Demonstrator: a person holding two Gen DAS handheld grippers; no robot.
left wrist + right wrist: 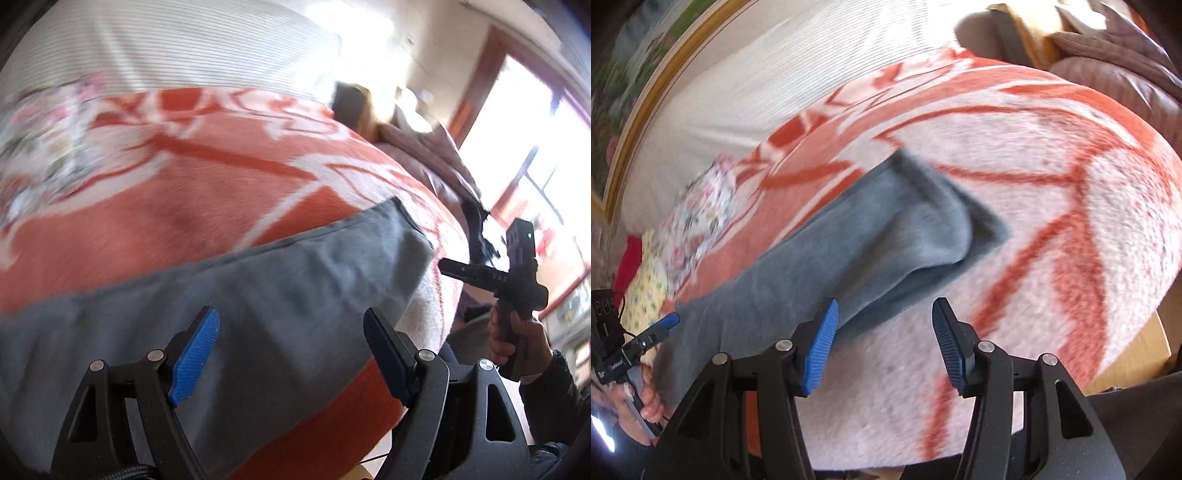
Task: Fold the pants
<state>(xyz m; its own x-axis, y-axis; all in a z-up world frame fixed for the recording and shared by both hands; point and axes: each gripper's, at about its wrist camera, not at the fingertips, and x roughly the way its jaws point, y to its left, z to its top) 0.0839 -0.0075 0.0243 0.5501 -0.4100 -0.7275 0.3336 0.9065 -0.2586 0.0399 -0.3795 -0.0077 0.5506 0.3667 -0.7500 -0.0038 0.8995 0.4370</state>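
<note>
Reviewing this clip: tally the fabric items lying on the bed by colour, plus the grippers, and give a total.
Grey pants: 1
Orange-and-white blanket: 1
Floral cloth: 1
Grippers, left gripper and right gripper, both open and empty: 2
Total: 5

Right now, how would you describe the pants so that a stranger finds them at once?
Look at the bed with the orange-and-white blanket. Across it lie the pants, a long grey strip whose far end is folded over. They are the only plain grey cloth there; the flowered cloth beside them is patterned.
</note>
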